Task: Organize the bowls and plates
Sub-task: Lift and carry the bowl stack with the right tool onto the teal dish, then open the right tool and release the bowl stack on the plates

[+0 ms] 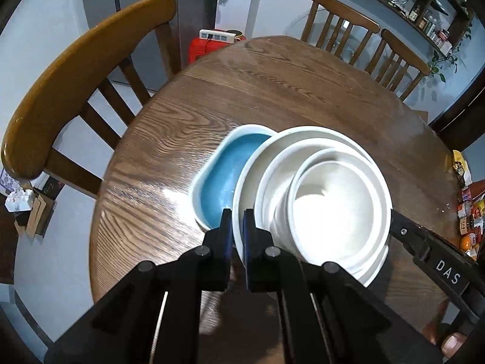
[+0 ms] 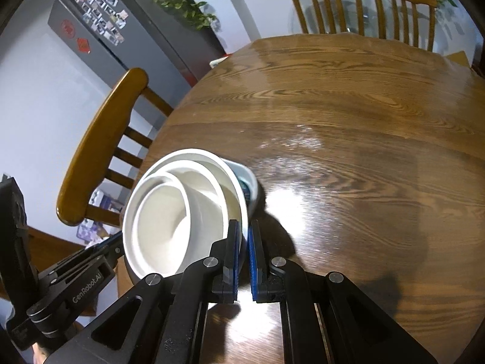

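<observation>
from my left wrist view the round wooden table lies bare across its far half, with open passage toward the two chairs at the back. the stack of white bowls with the blue dish under it blocks the near centre. a chair stands close against the table's left edge, closing that side. jars and packets crowd the right rim. from my right wrist view, the table surface right of the stack is bare to the far edge; the left gripper occupies the space left of the stack.
</observation>
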### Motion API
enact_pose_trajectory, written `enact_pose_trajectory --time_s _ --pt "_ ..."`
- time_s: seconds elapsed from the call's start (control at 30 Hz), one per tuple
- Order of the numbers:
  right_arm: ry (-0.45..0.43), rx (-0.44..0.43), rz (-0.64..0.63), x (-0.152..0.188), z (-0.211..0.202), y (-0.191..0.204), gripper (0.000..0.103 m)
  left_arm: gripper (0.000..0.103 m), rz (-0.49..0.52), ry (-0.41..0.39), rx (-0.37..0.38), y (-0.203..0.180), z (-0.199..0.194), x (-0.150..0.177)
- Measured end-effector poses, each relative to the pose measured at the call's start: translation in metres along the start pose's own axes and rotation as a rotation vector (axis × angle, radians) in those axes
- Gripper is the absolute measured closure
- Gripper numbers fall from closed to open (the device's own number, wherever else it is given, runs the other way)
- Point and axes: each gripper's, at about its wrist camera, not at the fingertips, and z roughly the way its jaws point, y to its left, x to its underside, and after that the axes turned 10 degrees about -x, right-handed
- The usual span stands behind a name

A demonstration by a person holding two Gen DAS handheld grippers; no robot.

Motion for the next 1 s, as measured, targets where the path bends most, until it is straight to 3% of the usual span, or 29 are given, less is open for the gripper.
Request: enact_pose_trajectory --time_s 0.37,0.8,0.9,0.97,1.0 --pt "0.022 0.01 0.03 -0.008 0.046 0.003 0.095 0.101 0.043 0.032 -0.007 0.017 0.039 -0.019" --pt "-0.008 0.031 0.056 -0.024 0.056 0.002 0.094 0.099 0.064 0.012 -0.006 0.018 0.047 -0.036" --pt "-0.029 0.052 0.052 -0.024 0.05 0.003 0.094 0.086 0.074 -0.006 -0.028 0.02 0.044 -0.035" --pt "-0.049 0.061 0.053 -0.023 0.043 0.003 0.094 0.06 0.075 -0.023 -0.064 0.022 0.042 -0.033" --pt "-0.059 0.068 0.047 -0.022 0.04 0.004 0.094 0.056 0.069 -0.029 -0.067 0.025 0.041 -0.033"
